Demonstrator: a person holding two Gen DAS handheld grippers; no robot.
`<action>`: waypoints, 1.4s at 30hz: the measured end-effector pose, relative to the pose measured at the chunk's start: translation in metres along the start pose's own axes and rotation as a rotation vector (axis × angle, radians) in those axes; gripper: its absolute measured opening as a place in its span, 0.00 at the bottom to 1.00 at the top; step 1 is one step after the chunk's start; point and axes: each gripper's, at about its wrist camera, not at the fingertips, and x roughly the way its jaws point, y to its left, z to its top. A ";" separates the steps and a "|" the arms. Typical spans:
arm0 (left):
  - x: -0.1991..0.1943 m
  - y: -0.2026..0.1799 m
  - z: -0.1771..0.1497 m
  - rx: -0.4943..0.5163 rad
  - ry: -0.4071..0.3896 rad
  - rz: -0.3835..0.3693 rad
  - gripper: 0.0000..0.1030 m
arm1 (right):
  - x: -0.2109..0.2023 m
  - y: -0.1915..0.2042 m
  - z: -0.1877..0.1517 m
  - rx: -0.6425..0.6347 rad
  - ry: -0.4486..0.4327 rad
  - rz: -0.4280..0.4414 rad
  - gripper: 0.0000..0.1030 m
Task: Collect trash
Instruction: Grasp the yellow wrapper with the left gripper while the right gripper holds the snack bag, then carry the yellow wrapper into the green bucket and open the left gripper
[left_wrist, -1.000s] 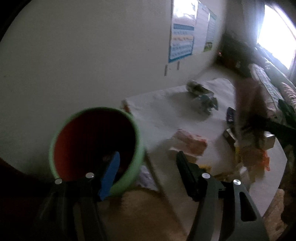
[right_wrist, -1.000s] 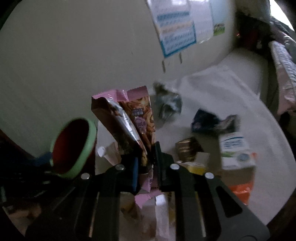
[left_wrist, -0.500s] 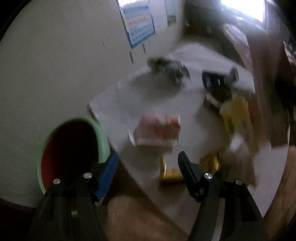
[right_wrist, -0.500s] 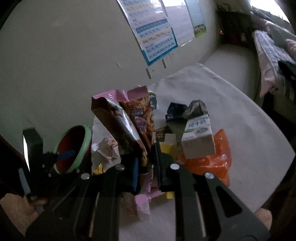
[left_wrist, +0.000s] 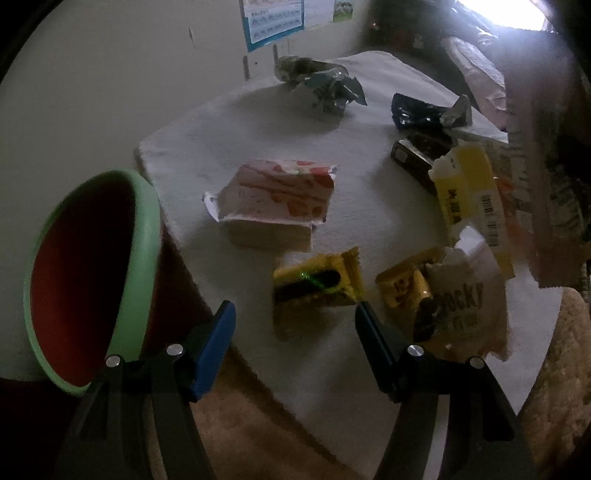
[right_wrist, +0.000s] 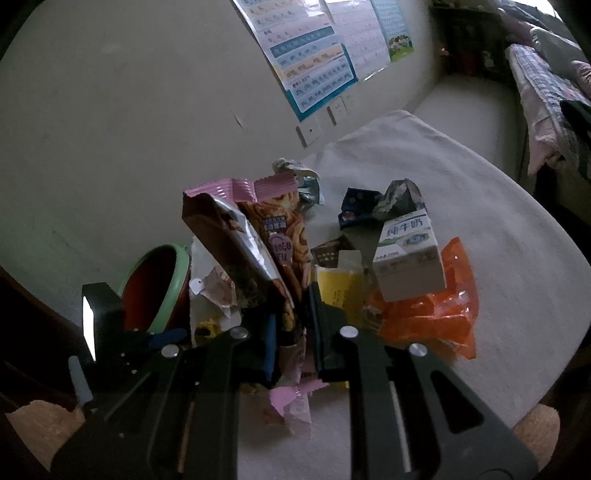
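Note:
My right gripper (right_wrist: 293, 325) is shut on a pink and brown snack bag (right_wrist: 273, 236) and holds it upright above the table's near edge. The bag shows blurred at the right of the left wrist view (left_wrist: 535, 155). My left gripper (left_wrist: 295, 321) is open and empty, low over the table's near edge, just in front of a yellow wrapper (left_wrist: 317, 282). A green-rimmed red bin (left_wrist: 85, 273) stands tilted at the table's left corner, left of my left gripper; it also shows in the right wrist view (right_wrist: 155, 288).
The white-clothed table (left_wrist: 258, 122) holds a pink box (left_wrist: 275, 195), a yellow carton (left_wrist: 467, 195), a white Pocky bag (left_wrist: 461, 299), a dark blue wrapper (left_wrist: 424, 114), a crumpled silver wrapper (left_wrist: 325, 86), a milk carton (right_wrist: 410, 254) and an orange bag (right_wrist: 436, 314). Wall behind.
My left gripper has swung right, away from the bin's mouth, and now faces the trash on the table. The right gripper still holds the snack bag and has lifted back a little.

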 end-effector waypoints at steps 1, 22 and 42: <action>-0.001 0.000 0.002 -0.008 -0.003 -0.008 0.62 | 0.000 0.000 -0.001 -0.002 0.002 0.001 0.16; 0.006 0.001 0.014 -0.052 0.004 -0.044 0.28 | -0.001 0.004 -0.003 -0.009 0.024 0.009 0.16; -0.150 0.026 0.031 -0.115 -0.453 0.162 0.26 | -0.019 0.045 0.006 -0.115 -0.009 -0.009 0.16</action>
